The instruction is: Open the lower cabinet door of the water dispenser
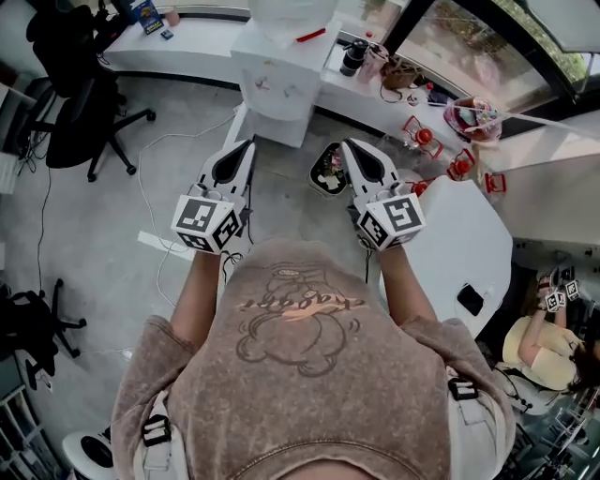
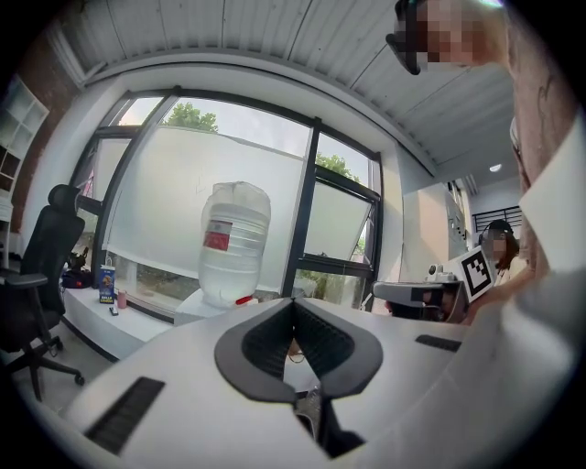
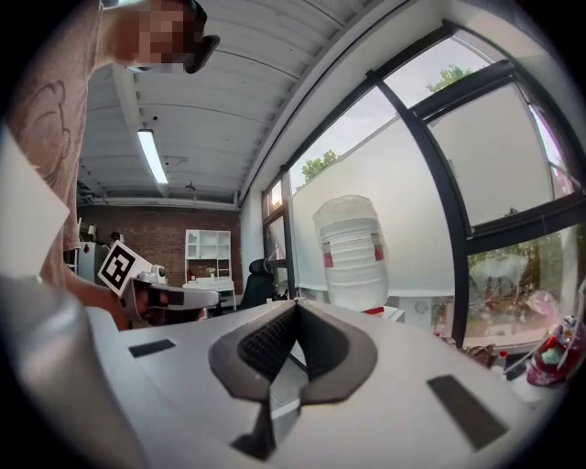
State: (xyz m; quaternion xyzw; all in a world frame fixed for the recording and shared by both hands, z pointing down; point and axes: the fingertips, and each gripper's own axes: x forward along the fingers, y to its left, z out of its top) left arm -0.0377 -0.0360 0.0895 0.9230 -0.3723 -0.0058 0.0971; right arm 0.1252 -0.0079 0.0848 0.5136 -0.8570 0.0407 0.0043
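Observation:
The white water dispenser stands against the window counter with a clear bottle on top. Its lower front is steeply foreshortened, and the cabinet door cannot be made out. My left gripper and right gripper are held side by side, a short way in front of the dispenser and apart from it. Both are shut and empty. The bottle rises behind the left gripper and its closed jaws. In the right gripper view the bottle stands beyond the right gripper.
A black bin of small items sits on the floor right of the dispenser. A white table stands at the right and a black office chair at the left. Cables trail across the floor. Another person sits at the lower right.

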